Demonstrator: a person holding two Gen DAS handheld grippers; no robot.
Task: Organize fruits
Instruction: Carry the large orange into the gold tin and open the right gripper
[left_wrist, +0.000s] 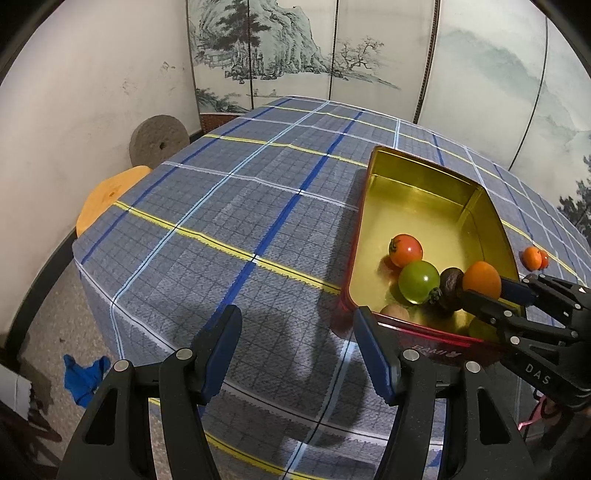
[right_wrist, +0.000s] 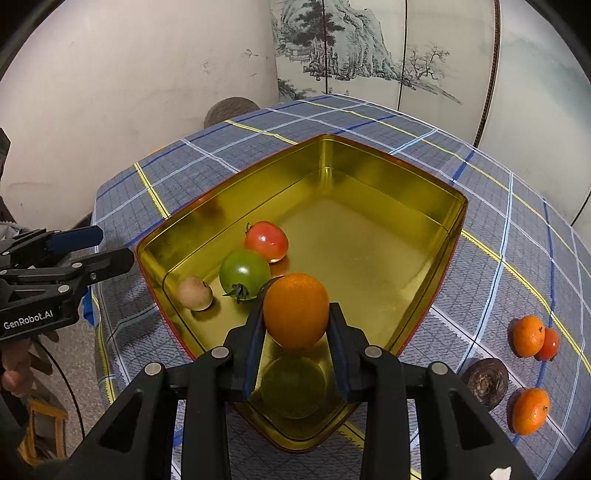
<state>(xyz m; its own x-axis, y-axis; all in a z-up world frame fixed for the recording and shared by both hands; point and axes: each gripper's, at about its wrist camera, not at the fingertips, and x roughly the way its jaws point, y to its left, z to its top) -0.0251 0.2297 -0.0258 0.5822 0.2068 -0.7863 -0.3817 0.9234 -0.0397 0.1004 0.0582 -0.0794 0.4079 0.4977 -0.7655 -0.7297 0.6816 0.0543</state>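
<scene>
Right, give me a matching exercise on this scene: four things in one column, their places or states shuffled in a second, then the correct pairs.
Things
1. orange
2. green tomato
3. left gripper
4. dark round fruit

Places or states
A. on the checked cloth, outside the tin
B. lying in the gold tin, next to the red tomato
C. open, holding nothing
D. clamped in the right gripper above the tin

Pairs: 1-D, 2-B, 3-C, 4-A
</scene>
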